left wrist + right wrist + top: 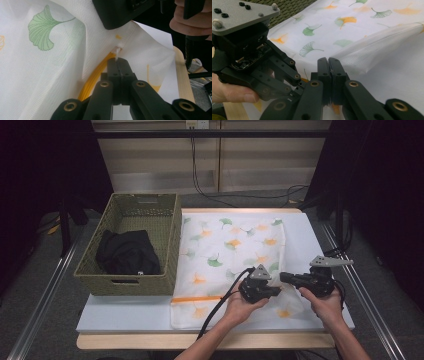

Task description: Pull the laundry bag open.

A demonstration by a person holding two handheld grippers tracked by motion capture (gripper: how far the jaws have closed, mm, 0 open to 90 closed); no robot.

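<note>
Now your left gripper pinches the small white zipper pull while your right gripper, just beside it, clamps the white mesh leaf-printed laundry bag to brace the cloth.

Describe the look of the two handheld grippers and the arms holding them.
Both grippers, left gripper and right gripper, are black, with linked jaws on brass-coloured pivots. Each carries a grey three-cornered plate on top and trails a black cable. The forearms are bare, no sleeves.

A lab-like recording booth: black curtains, metal floor rails, loose cables.
</note>
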